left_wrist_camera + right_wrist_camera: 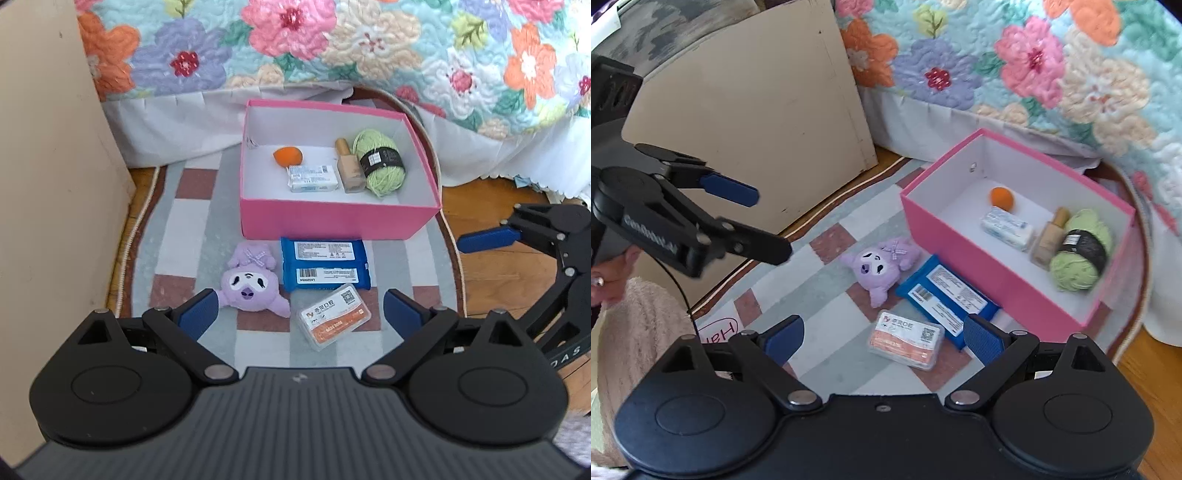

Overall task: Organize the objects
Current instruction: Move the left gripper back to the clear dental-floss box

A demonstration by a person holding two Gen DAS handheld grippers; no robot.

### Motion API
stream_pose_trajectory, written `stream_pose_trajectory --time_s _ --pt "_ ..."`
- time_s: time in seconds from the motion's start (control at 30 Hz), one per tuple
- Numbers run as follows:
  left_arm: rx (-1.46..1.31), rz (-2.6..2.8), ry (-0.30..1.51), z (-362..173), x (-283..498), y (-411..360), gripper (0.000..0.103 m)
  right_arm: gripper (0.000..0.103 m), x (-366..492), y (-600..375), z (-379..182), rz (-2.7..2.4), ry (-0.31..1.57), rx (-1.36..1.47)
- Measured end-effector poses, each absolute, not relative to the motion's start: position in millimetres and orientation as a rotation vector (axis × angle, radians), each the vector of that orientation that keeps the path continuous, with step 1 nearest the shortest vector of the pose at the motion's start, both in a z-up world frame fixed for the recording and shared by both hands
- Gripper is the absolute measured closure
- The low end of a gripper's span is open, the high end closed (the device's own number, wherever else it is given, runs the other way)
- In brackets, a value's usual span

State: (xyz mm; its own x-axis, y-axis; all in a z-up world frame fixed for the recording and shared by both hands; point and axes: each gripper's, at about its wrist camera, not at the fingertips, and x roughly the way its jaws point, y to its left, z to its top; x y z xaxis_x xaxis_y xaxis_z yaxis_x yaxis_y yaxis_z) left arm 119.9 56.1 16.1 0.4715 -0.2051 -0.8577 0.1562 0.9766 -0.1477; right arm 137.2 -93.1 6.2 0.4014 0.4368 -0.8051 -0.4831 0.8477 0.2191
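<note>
Wipes pack point(325, 264) lies flat, long axis along box front point(332, 218).

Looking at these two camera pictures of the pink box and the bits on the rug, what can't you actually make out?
- Pink box: its near inside floor, left wrist view, is hidden by its own front wall.
- Green yarn: blurred in the right wrist view.
- Clear plastic case: label print too small.
- Blue packet: one corner sits behind the right gripper's finger.

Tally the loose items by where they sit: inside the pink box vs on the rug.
In the pink box: 4 (orange ball, white packet, foundation bottle, green yarn)
On the rug: 3 (purple plush, blue wipes pack, clear card case)
Total: 7
</note>
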Motion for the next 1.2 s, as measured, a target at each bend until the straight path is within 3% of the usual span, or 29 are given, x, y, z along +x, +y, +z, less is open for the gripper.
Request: stream_pose_trajectory --time_s 0.23,0.5,0.7,1.0,1.2 --pt "-0.079 -0.213 1.096 -50 136 47 0.006 0.009 155 -91 -49 0.636 1.005 -0.112" --pt "-0.189 -0.153 1.189 -116 146 50 0.007 0.009 188 -96 -120 0.738 1.258 0.063" --pt "-0.219 -0.161 1.238 -149 148 45 0.009 0.009 194 -88 -149 0.722 1.339 0.067" --pt "-0.32 -0.107 1.194 -163 149 49 0.01 0.009 208 -69 -153 0.866 1.292 -0.329" --pt "-0.311 -0.099 1.193 -171 153 43 0.015 0.021 192 -69 -166 0.895 1.198 -0.36"
